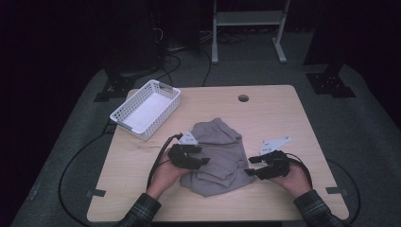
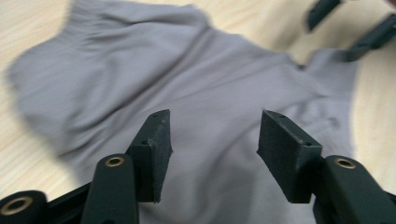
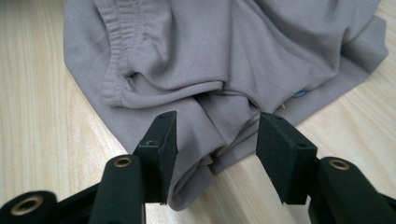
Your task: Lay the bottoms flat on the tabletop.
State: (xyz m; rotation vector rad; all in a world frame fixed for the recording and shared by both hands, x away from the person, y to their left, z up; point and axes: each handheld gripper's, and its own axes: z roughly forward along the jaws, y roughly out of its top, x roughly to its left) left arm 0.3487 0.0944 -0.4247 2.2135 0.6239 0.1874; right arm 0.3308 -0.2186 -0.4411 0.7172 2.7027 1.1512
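A crumpled grey garment (image 1: 218,156) with an elastic waistband (image 3: 116,70) lies in the middle of the wooden table (image 1: 274,113). My left gripper (image 1: 204,161) is at the garment's left edge and points right. In the left gripper view, my left gripper (image 2: 214,140) hovers open over the grey garment (image 2: 196,79), its pads clear of the fabric. My right gripper (image 1: 249,166) is at the garment's right edge and points left. Seen from its own camera, my right gripper (image 3: 215,135) is open; a folded corner of the garment (image 3: 201,140) lies between the jaws without being pinched.
A white plastic basket (image 1: 146,109) stands at the table's back left corner. A round cable hole (image 1: 243,98) sits near the far edge. Cables trail off the left side onto the floor. A white frame (image 1: 248,28) stands behind the table.
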